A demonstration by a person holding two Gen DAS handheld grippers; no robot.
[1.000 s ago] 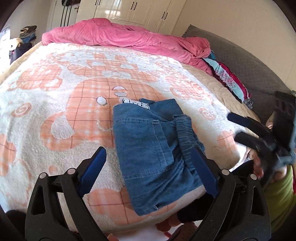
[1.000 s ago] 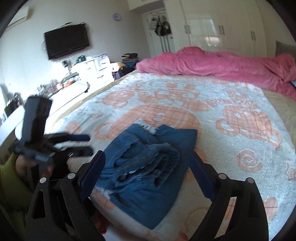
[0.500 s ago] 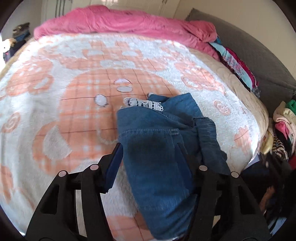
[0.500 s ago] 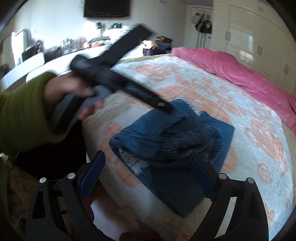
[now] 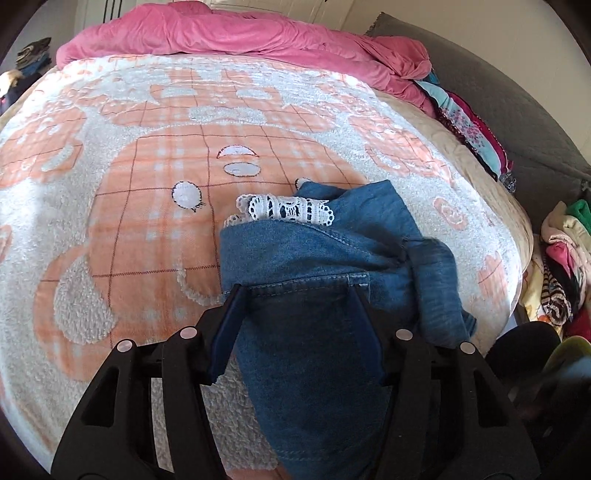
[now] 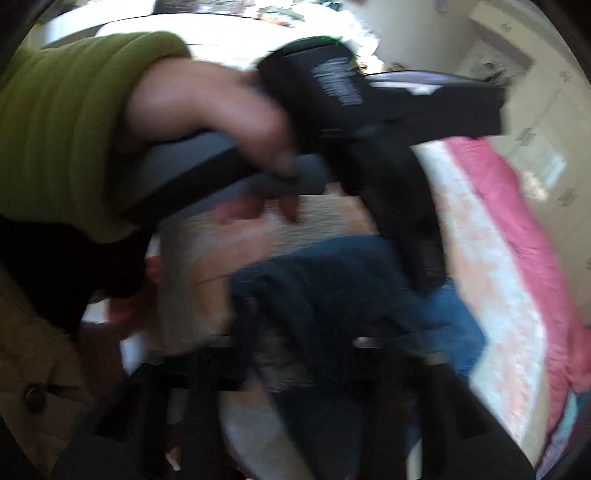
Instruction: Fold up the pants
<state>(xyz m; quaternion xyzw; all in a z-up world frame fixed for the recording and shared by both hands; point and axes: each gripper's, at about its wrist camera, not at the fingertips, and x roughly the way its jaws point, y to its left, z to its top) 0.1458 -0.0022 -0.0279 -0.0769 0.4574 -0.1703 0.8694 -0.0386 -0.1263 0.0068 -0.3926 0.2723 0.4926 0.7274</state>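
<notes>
A home bedroom. A bed (image 5: 480, 173) fills the view, covered by a fleecy orange-and-white blanket (image 5: 147, 206), with a pink duvet (image 5: 236, 33) bunched at the far end. Clothes (image 5: 561, 266) pile up at the right.
</notes>
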